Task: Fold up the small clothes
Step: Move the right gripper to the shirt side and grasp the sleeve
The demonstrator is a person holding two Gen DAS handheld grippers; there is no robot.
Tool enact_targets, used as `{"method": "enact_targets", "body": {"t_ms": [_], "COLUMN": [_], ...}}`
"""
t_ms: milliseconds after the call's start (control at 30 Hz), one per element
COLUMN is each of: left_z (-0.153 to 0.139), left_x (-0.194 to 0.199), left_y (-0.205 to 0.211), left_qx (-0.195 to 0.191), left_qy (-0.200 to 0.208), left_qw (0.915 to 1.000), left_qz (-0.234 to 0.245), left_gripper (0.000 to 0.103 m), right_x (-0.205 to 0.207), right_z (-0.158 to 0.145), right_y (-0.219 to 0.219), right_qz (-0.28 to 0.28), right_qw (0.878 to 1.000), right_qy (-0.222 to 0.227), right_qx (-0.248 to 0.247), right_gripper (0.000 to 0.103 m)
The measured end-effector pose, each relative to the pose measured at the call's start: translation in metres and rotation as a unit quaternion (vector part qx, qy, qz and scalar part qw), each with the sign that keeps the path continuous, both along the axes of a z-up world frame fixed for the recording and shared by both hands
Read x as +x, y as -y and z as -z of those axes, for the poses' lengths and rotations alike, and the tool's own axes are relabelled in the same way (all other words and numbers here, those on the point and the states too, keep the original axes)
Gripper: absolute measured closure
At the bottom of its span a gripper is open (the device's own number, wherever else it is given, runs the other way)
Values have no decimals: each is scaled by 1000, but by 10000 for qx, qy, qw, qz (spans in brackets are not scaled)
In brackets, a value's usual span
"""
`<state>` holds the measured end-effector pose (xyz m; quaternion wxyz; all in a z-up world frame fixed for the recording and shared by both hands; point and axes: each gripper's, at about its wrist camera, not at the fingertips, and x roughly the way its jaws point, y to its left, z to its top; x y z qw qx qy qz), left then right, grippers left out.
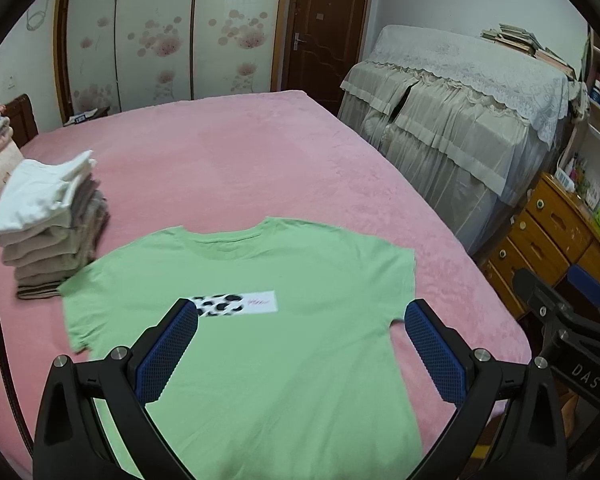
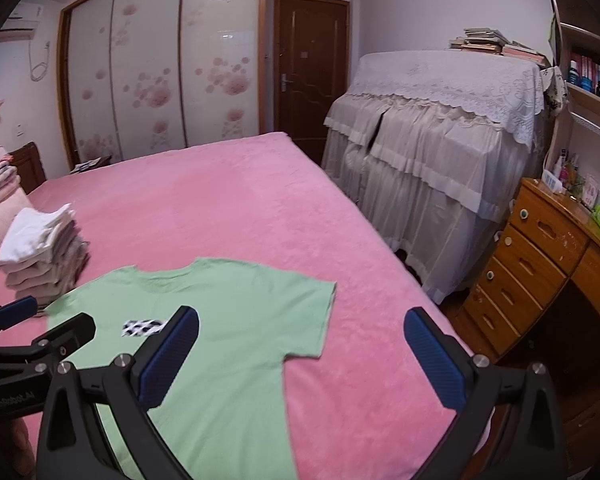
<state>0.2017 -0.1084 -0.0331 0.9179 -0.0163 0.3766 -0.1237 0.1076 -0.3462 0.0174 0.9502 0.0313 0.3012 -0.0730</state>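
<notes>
A light green T-shirt (image 1: 260, 320) with a white printed patch lies spread flat, face up, on the pink bed; it also shows in the right wrist view (image 2: 228, 332). My left gripper (image 1: 300, 312) is open and empty, hovering above the shirt's lower middle. My right gripper (image 2: 300, 320) is open and empty, above the shirt's right side and the bed beside it. The right gripper shows at the left wrist view's right edge (image 1: 572, 312). The left gripper shows at the right wrist view's left edge (image 2: 32, 320).
A stack of folded clothes (image 1: 52, 224) stands on the pink bed (image 1: 260, 160) left of the shirt, also in the right wrist view (image 2: 44, 252). A cloth-covered piano (image 2: 440, 140) and a wooden drawer desk (image 2: 532, 264) stand right of the bed.
</notes>
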Motion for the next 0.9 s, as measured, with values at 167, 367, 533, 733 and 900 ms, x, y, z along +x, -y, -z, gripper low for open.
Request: {"method": "enact_targets", "body": {"t_ms": [167, 367, 533, 733, 900], "left_z": [37, 97, 144, 173, 178], "left_x": [37, 81, 105, 123, 136], "left_y": [17, 39, 57, 74, 82], "left_qx": [-180, -112, 210, 257, 278], "left_qy": [-95, -359, -571, -671, -605], "left_qw": [9997, 9991, 9981, 9974, 9978], "left_qz": [-98, -185, -129, -49, -51], "left_gripper": [0, 0, 0, 0, 0], "right_x": [32, 76, 122, 169, 187], "right_z": [25, 76, 136, 197, 224], "right_y": [20, 54, 87, 106, 109], "right_qz": [68, 128, -170, -219, -211], "right_qw": [9997, 9968, 9828, 9631, 9568], "right_qy": [-231, -666, -1217, -1705, -1835], "right_qx": [107, 434, 1378, 2069, 2247], "right_gripper": [15, 23, 32, 33, 44]}}
